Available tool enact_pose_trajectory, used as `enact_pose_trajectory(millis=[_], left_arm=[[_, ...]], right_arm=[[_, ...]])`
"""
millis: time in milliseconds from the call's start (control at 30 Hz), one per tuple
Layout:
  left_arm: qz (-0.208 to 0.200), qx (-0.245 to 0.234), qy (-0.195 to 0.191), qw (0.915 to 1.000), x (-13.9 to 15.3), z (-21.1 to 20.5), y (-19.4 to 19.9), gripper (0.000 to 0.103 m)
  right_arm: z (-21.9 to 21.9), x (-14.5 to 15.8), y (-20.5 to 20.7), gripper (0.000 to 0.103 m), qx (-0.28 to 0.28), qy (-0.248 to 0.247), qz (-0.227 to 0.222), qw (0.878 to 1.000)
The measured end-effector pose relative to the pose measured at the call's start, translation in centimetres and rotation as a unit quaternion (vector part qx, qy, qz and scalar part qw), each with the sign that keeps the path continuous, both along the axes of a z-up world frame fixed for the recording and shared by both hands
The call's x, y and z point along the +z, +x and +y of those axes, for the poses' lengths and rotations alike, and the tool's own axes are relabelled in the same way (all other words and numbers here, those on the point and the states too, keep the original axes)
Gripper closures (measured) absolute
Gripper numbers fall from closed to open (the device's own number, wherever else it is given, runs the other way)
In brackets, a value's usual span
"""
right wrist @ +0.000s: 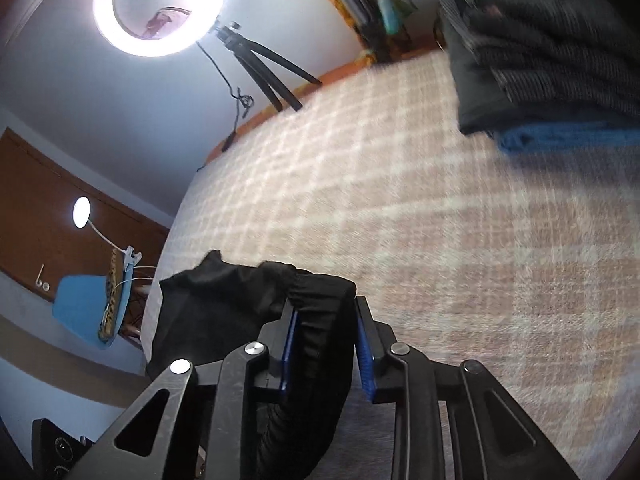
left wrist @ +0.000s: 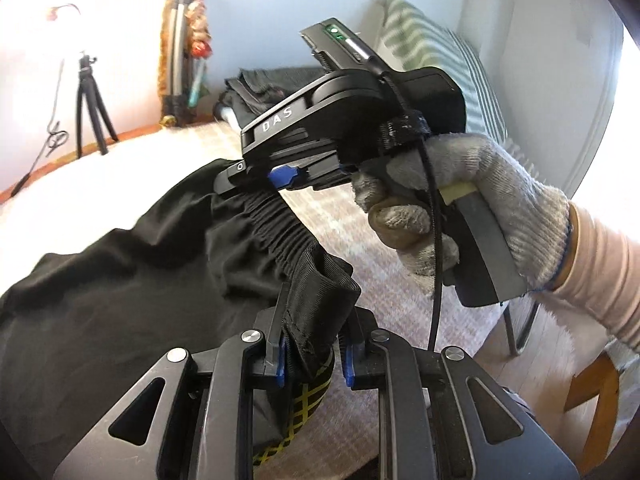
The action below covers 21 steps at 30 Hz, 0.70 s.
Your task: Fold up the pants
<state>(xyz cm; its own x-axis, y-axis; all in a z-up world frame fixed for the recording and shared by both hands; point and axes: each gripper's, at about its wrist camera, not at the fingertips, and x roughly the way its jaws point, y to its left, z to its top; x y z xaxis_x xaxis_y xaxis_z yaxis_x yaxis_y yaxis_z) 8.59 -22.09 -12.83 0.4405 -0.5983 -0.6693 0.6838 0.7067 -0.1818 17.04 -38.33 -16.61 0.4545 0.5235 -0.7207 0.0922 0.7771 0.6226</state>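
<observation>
The black pants (left wrist: 132,280) are held up over a checked pink-and-white bed cover (right wrist: 400,200), with the elastic waistband (left wrist: 276,228) stretched between my two grippers. My left gripper (left wrist: 314,340) is shut on one end of the waistband, where a yellow-patterned lining shows. My right gripper (left wrist: 256,178), held by a gloved hand (left wrist: 472,200), grips the other end of the waistband. In the right wrist view my right gripper (right wrist: 326,332) is shut on the bunched black waistband (right wrist: 316,312), and the fabric hangs to the left.
A stack of folded dark clothes on a blue one (right wrist: 540,60) lies at the far side of the bed. A ring light (right wrist: 160,4) on a tripod (right wrist: 264,64) stands beyond the bed. A striped pillow (left wrist: 432,48) and a wooden chair (left wrist: 592,392) are on the right.
</observation>
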Motion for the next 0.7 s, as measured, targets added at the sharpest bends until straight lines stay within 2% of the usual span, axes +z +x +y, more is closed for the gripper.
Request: enact_pose_trajectory(millis=[200, 433, 700], left_arm=[[-0.019, 0.036, -0.038, 0.9984, 2.6, 4.5, -0.9, 0.085], [-0.025, 0.103, -0.077, 0.9914, 4.0, 11.8, -1.3, 0.085], [-0.011, 0.189, -0.104, 0.9765, 2.4, 20.4, -1.9, 0.085]], right_arm=[[4.1, 4.6, 0.9, 0.079, 0.019, -0.023, -0.033, 0.999], [12.3, 8.7, 3.1, 0.079, 0.066, -0.055, -0.059, 0.995], [21.9, 8.5, 5.9, 0.08, 0.118, -0.082, -0.054, 0.988]])
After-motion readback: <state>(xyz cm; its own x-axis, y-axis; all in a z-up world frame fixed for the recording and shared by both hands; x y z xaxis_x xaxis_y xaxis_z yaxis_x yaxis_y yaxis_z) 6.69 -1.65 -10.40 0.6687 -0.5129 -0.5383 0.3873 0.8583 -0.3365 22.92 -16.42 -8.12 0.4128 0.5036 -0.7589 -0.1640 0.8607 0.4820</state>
